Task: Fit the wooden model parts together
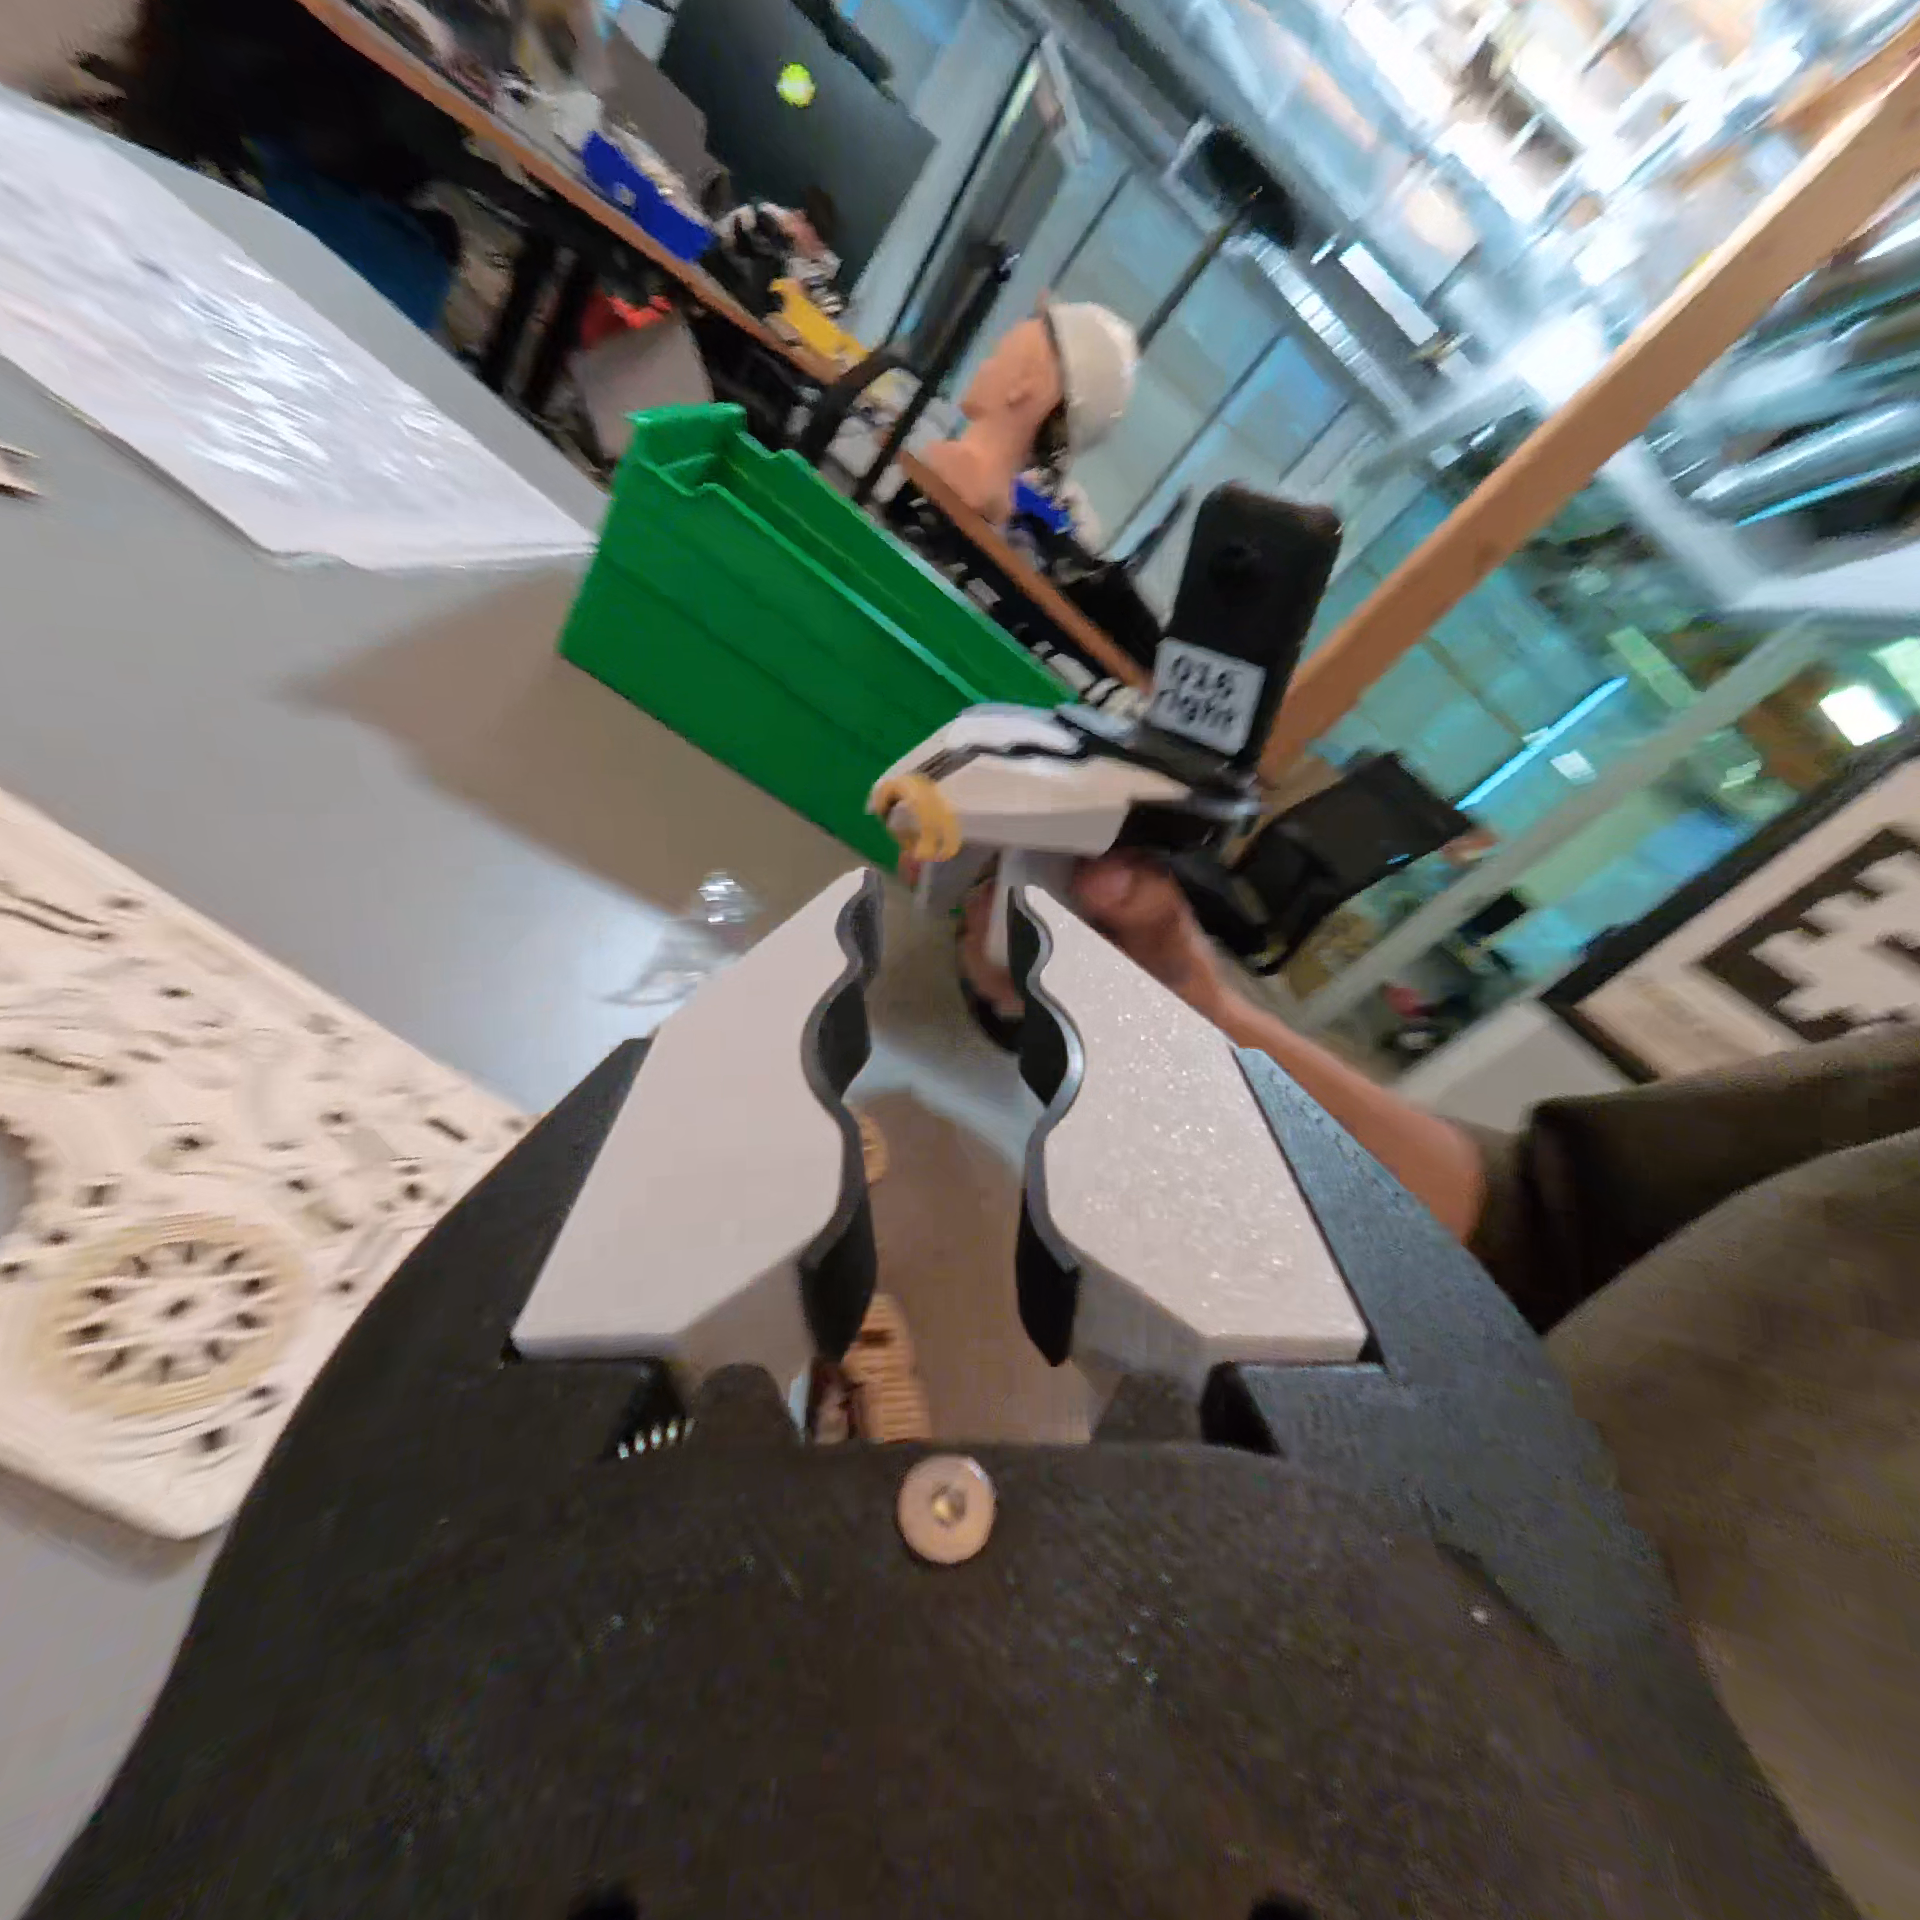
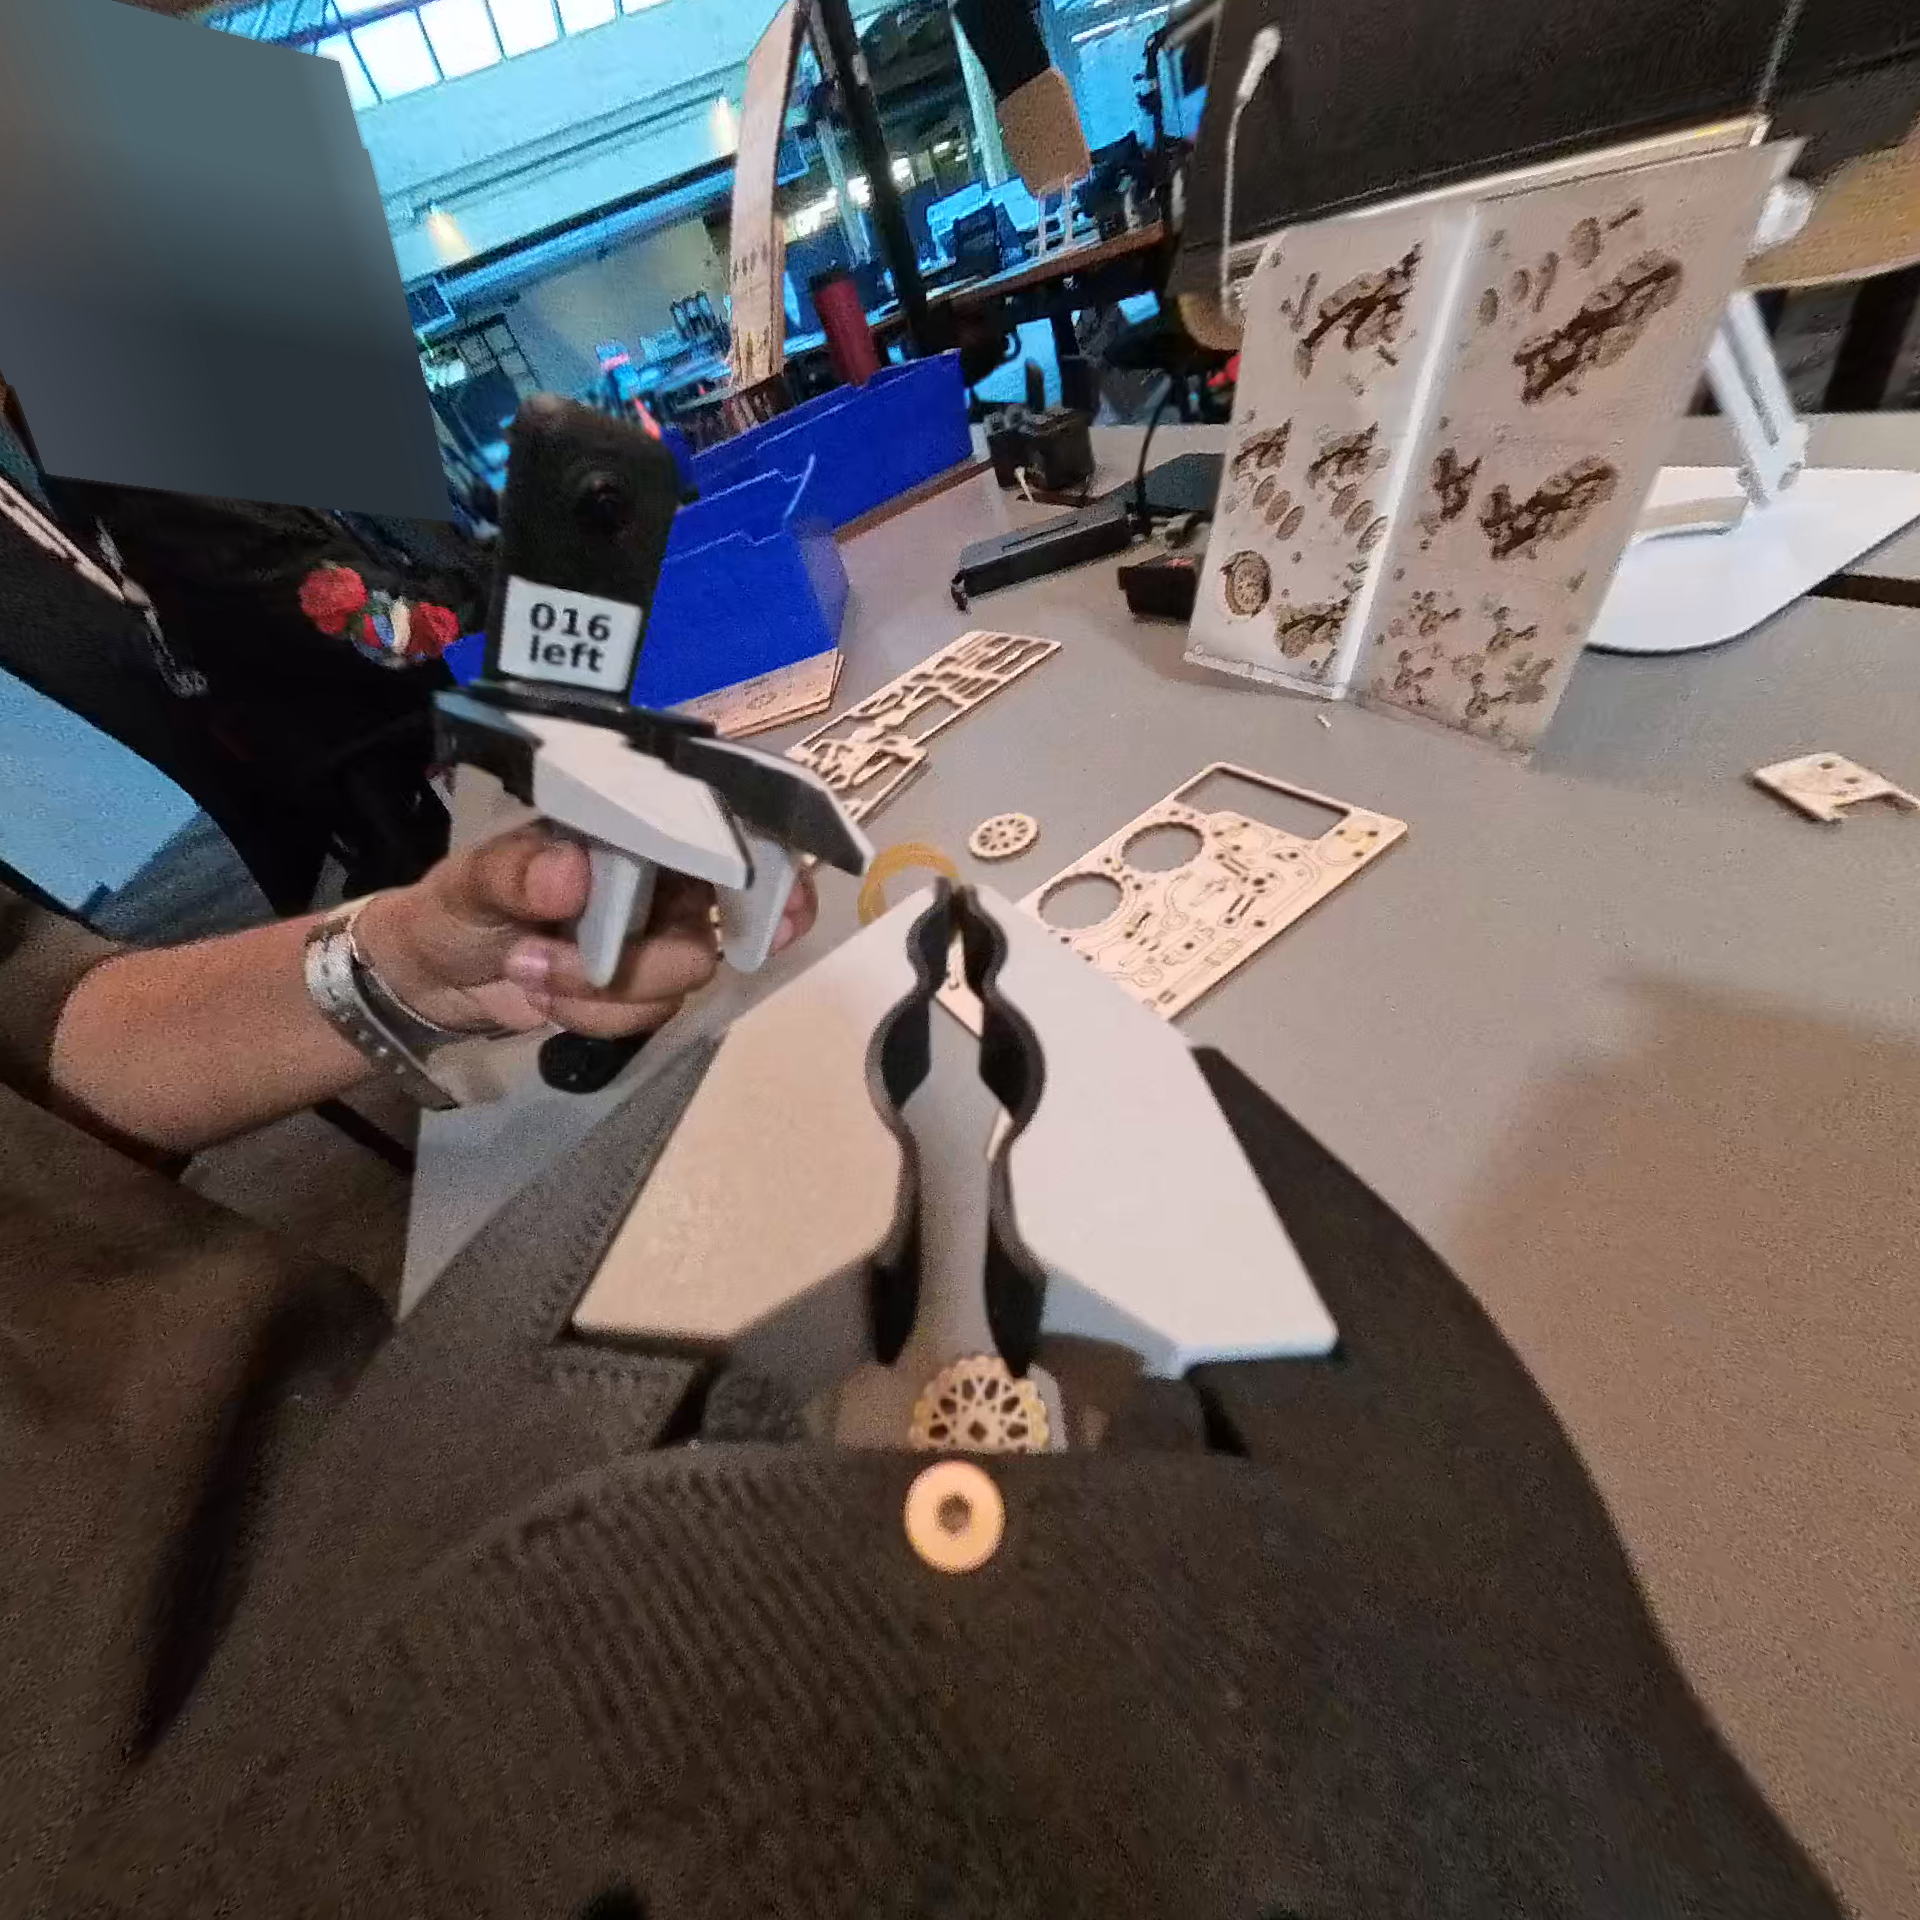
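Note:
My right gripper (image 2: pixel 951 891) is shut at the tips on the edge of a small yellowish wooden ring (image 2: pixel 902 871) and holds it above the grey table (image 2: pixel 1558 1091). In the left wrist view the right gripper (image 1: pixel 914 831) shows with the ring (image 1: pixel 923 816) at its tip, just beyond my left gripper (image 1: pixel 940 896). The left gripper's jaws stand apart with nothing between the tips. It also shows in the right wrist view (image 2: pixel 831 831), held by a hand close to the ring. A lattice wooden gear (image 2: pixel 977 1405) shows under the right fingers' base. Another gear (image 2: pixel 1003 834) lies on the table.
Cut-out wooden sheets (image 2: pixel 1205 883) (image 2: pixel 914 707) (image 1: pixel 156 1195) lie on the table. An instruction booklet (image 2: pixel 1434 468) stands at the back, with a white stand (image 2: pixel 1745 540) beside it. Blue bins (image 2: pixel 831 457), a green bin (image 1: pixel 769 644), a paper sheet (image 1: pixel 208 343) and a small wooden piece (image 2: pixel 1829 784) are around. Less than 4 cm separates the two grippers' tips. The lattice wooden gear (image 2: pixel 977 1405) is about 12 cm from both grippers' fingertips.

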Demonstrator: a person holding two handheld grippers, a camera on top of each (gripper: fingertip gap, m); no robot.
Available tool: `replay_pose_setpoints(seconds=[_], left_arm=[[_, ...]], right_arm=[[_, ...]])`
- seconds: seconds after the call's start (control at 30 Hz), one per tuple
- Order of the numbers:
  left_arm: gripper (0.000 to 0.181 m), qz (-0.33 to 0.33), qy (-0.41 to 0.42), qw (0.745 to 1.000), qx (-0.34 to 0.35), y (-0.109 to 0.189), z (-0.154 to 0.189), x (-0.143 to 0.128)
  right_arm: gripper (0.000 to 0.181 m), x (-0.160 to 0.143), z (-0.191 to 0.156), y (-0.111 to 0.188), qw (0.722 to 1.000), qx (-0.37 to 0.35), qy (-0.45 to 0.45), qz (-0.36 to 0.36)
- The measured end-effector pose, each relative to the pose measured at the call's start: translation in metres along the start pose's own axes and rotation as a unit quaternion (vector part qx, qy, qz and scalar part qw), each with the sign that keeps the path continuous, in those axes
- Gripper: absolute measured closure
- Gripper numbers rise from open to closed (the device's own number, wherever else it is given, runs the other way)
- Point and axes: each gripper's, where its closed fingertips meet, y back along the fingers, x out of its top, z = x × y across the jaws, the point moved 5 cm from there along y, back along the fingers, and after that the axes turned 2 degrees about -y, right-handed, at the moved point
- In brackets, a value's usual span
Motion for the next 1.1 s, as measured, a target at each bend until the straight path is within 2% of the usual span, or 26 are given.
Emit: replay_pose_setpoints(seconds=[0.07,0.2,0.33,0.47,0.6,0.73,0.83,0.9,1.0,1.1], left_arm=[[0.159,0.017,0.044,0.999,-0.022,0.0,0.003,0.001],[0.181,0.027,0.054,0.998,-0.021,0.004,-0.002,0.002],[0.181,0.033,0.08,0.996,-0.034,0.009,-0.004,0.006],[0.181,0.026,0.07,0.997,-0.019,0.009,-0.008,0.004],[0.181,0.052,0.071,0.996,-0.004,0.015,-0.016,0.007],[0.181,0.051,0.066,0.996,-0.015,0.018,-0.016,0.008],[0.181,0.056,0.064,0.996,-0.03,0.019,-0.014,0.01],[0.181,0.059,0.068,0.995,-0.029,0.02,-0.016,0.01],[0.181,0.067,0.075,0.995,-0.027,0.023,-0.019,0.01],[0.181,0.064,0.072,0.995,-0.022,0.025,-0.022,0.01]], right_arm=[[0.181,-0.005,-0.011,-0.008,0.999,-0.003,0.039,-0.018],[0.181,-0.006,-0.022,-0.016,0.997,-0.006,0.069,-0.017],[0.181,-0.004,-0.023,-0.018,0.998,0.002,0.057,-0.006],[0.181,-0.003,-0.021,-0.015,0.999,0.006,0.049,0.002],[0.18,-0.003,-0.017,-0.011,0.999,0.02,0.034,0.016],[0.181,-0.003,-0.012,-0.009,0.999,0.012,0.026,0.019],[0.181,-0.007,0.003,-0.007,0.997,-0.062,0.055,-0.013],[0.18,-0.011,0.025,0.001,0.983,-0.156,0.081,-0.049],[0.178,-0.021,0.063,0.021,0.94,-0.299,0.108,-0.124],[0.168,-0.039,0.088,0.034,0.908,-0.36,0.084,-0.198]])
